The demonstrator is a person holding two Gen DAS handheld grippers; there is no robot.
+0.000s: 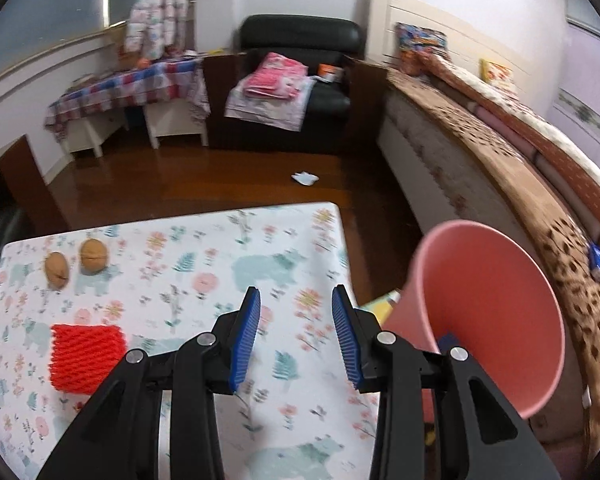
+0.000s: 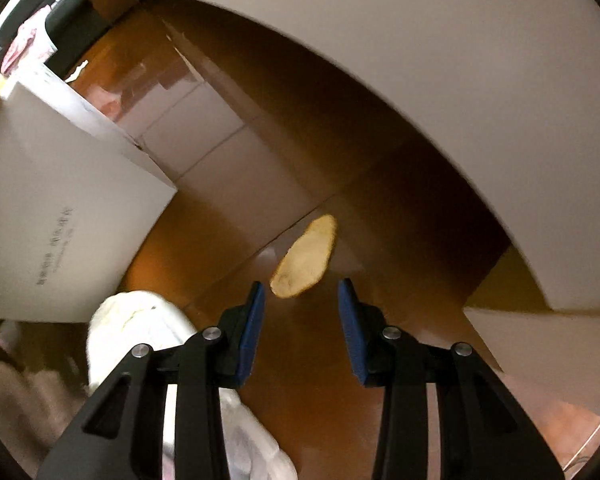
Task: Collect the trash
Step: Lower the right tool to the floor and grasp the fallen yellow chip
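Your left gripper [image 1: 296, 300], jaws apart and empty, alone shows the pink bin [image 1: 488, 312]; your right gripper [image 2: 302, 294], likewise parted, shows only a blurred peel [image 2: 306, 258] on the floor [image 2: 228, 216].

The desk [image 1: 292, 240] holds two walnuts [image 1: 76, 262] at ten o'clock and a red net [image 1: 86, 358] at eight. On the floor [image 2: 228, 168] lies a yellowish peel [image 2: 304, 258].

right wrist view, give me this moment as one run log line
right claw: open, empty, pointing down | target: yellowish peel on wood floor, just ahead of tips | left claw: open, over floral table
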